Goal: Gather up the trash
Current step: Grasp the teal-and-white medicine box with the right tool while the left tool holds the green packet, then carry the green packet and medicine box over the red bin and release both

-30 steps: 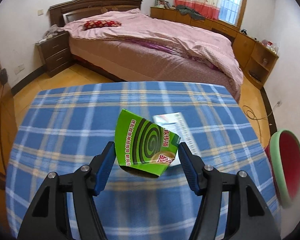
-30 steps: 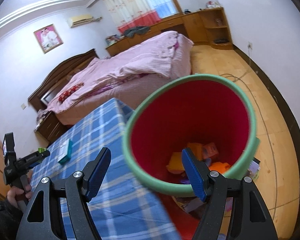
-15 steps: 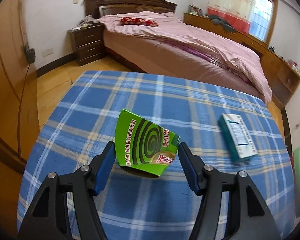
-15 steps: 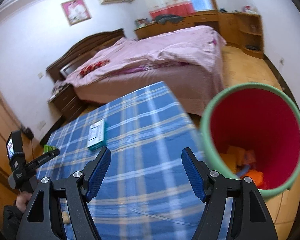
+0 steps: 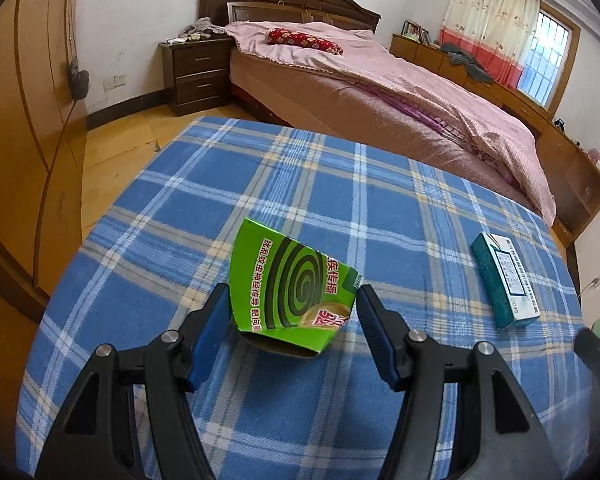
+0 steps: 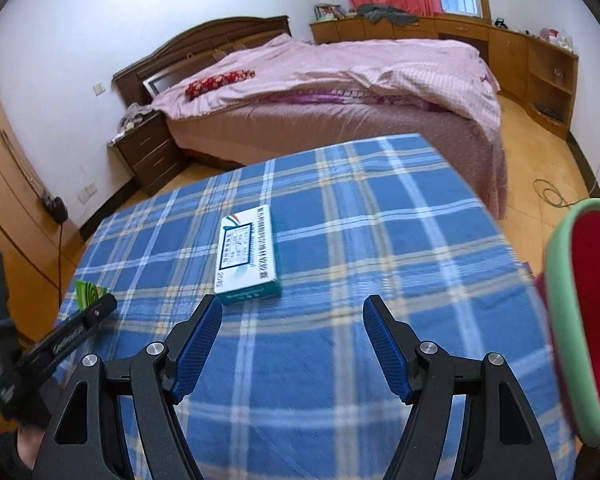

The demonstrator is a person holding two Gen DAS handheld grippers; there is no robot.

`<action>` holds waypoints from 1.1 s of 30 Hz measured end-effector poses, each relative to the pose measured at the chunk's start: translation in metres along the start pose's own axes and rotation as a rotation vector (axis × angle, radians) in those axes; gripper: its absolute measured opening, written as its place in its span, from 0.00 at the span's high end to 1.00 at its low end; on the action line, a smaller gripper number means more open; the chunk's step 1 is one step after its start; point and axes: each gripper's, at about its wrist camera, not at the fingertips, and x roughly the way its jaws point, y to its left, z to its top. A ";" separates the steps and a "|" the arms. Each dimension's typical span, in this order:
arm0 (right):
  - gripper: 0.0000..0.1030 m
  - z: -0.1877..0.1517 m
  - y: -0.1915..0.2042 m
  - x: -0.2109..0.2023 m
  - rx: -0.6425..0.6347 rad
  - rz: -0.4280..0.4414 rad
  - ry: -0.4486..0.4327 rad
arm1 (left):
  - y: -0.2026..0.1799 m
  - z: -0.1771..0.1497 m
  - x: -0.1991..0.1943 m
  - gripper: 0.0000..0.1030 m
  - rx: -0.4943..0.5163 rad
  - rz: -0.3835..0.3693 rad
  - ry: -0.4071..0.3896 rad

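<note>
Two grippers are in our hands over the table's blue plaid cloth [image 5: 320, 184]: our left gripper [image 5: 292, 312] pinches a crumpled green mosquito-coil box [image 5: 292, 292] between its blue pads [image 5: 208, 332], holding it up off the cloth, its open end turned down toward us. Our right gripper [image 6: 292, 340] has its fingers spread wide with nothing between them, just short of a teal and white carton [image 6: 246, 258] that lies flat on the cloth; its near end sits just beyond the left pad [image 6: 196, 352]. From the left wrist the same carton lies well off to the right. At the table's right side we see a bin [image 6: 580, 320], green-rimmed and red inside, tilted toward the camera. Beyond the table stands a bed [image 6: 340, 92] under a pink cover
</note>
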 end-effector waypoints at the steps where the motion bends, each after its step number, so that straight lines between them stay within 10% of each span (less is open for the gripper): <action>1: 0.28 0.001 0.001 0.003 -0.001 0.001 0.007 | 0.001 0.001 0.001 0.38 -0.003 -0.006 0.002; 24: 0.23 0.012 0.047 0.068 -0.162 -0.110 0.104 | 0.005 0.000 0.003 0.38 -0.025 -0.038 0.016; 28: 0.50 0.009 0.051 0.066 -0.206 -0.142 0.106 | 0.003 0.000 0.002 0.38 -0.020 -0.042 0.014; 33: 0.50 0.005 0.046 0.057 -0.206 -0.133 0.118 | 0.000 0.000 -0.003 0.38 -0.005 -0.045 -0.007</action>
